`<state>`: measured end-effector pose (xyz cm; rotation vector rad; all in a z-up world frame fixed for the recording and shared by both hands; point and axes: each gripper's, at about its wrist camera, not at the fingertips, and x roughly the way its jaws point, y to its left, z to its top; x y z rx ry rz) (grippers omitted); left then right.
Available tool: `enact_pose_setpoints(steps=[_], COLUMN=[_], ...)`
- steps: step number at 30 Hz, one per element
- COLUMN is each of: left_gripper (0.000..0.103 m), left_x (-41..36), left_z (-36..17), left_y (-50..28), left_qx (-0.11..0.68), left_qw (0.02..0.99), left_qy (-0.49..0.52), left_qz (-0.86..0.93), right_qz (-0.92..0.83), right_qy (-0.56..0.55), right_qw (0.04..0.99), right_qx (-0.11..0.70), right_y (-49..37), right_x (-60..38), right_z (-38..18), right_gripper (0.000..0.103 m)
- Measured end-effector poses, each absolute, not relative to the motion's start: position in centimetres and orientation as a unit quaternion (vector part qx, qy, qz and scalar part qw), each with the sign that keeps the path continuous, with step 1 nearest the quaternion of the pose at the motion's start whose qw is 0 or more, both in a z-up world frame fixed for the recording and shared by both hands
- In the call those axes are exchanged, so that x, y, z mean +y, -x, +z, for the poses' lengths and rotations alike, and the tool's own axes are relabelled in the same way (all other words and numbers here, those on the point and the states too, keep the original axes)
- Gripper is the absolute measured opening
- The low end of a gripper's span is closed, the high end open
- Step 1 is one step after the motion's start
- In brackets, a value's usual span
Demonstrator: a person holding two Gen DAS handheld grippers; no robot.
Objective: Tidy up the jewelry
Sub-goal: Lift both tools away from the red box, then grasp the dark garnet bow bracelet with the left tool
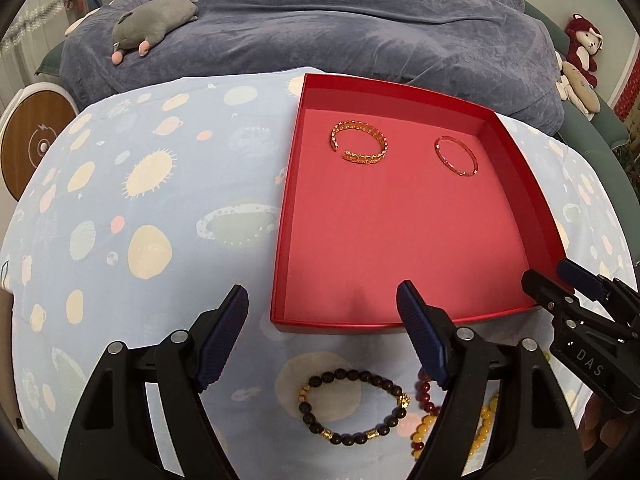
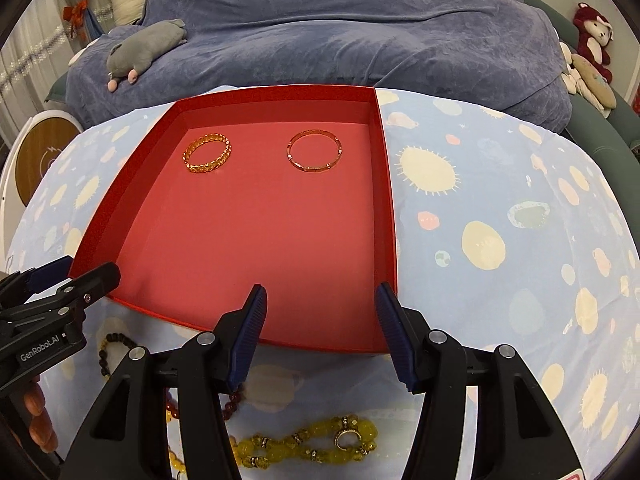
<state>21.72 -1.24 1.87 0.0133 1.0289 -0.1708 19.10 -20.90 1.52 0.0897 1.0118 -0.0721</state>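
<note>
A red tray (image 1: 516,148) (image 2: 387,184) holds a gold chain bangle (image 1: 360,142) (image 2: 208,153) and a thin rose-gold bangle (image 1: 456,156) (image 2: 314,150) near its far wall. On the cloth in front of it lie a dark bead bracelet (image 1: 354,406) (image 2: 110,350), a dark red bead bracelet (image 1: 425,394) (image 2: 232,400) and yellow bead jewelry (image 1: 424,430) (image 2: 304,442). My left gripper (image 1: 322,306) is open and empty above the dark bracelet. My right gripper (image 2: 320,304) is open and empty over the tray's front edge; it also shows in the left wrist view (image 1: 550,276).
The table wears a light blue planet-print cloth (image 1: 140,220) (image 2: 500,220). Behind it is a bed with a blue-grey blanket (image 1: 360,20) and a grey plush toy (image 1: 154,22). More plush toys (image 1: 582,56) sit at the far right. A round wooden disc (image 1: 34,148) stands at left.
</note>
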Motion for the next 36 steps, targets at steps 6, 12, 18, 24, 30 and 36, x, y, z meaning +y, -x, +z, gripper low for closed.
enact_pose_setpoints(steps=[6, 12, 18, 24, 30, 36], left_gripper=[0.073, 0.073, 0.073, 0.073, 0.073, 0.073], left_x=[-1.0, -0.5, 0.6, 0.9, 0.5, -0.9], left_z=[1.6, 1.9, 4.2, 5.2, 4.4, 2.0], left_y=[-20.3, -19.8, -18.3, -14.9, -10.6, -6.9], left_qx=[0.496, 0.499, 0.477, 0.464, 0.477, 0.501], left_qw=[0.864, 0.863, 0.876, 0.882, 0.872, 0.857], left_qy=[-0.003, 0.008, 0.020, 0.017, 0.014, -0.001], left_qz=[-0.086, -0.073, -0.072, -0.085, -0.104, -0.123], right_qz=[-0.039, -0.048, -0.045, -0.042, -0.040, -0.040], right_qy=[-0.037, -0.058, -0.063, -0.069, -0.077, -0.070], right_qw=[0.872, 0.869, 0.877, 0.870, 0.866, 0.863], right_qx=[0.486, 0.490, 0.473, 0.486, 0.493, 0.498], right_y=[-17.6, -16.7, -13.9, -9.8, -6.1, -3.3], right_x=[-21.1, -21.4, -21.5, -21.3, -20.7, -20.2], right_z=[1.6, 2.3, 4.1, 3.4, 2.7, 2.1], right_gripper=[0.055, 0.054, 0.055, 0.055, 0.055, 0.055])
